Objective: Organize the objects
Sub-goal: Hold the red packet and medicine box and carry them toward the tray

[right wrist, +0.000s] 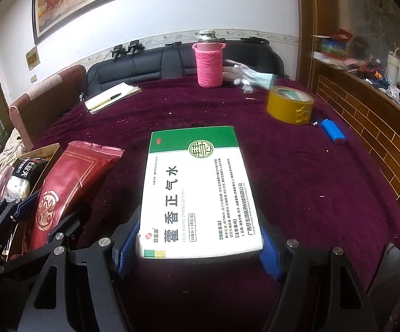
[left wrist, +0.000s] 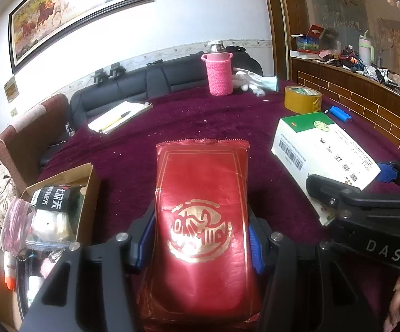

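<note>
- Currently your left gripper (left wrist: pixel 201 238) is clamped on the red foil packet (left wrist: pixel 202 221), blue pads pressed to both of its long sides; the packet lies lengthwise between the fingers, its crimped end pointing away from you
- Your right gripper (right wrist: pixel 200 238) grips the white-and-green medicine box (right wrist: pixel 200 191) at its near end, pads against both side faces; the box's green band is at its far end
- Both items sit above the maroon cloth (right wrist: pixel 296 179); you cannot tell from these views whether they touch it
- From the right wrist view the packet is just left of the box, tilted toward the cardboard box (left wrist: pixel 89 188)
- That cardboard box sits at the table's left edge with a black-labelled pouch (left wrist: pixel 52 196) inside
- Farther back on the cloth: pink knitted bottle cover (left wrist: pixel 219 73) upright, yellow tape roll (left wrist: pixel 302 99) to its right, blue lighter (left wrist: pixel 339 114) near the tape, notepad with pen (left wrist: pixel 119 117) at far left
</note>
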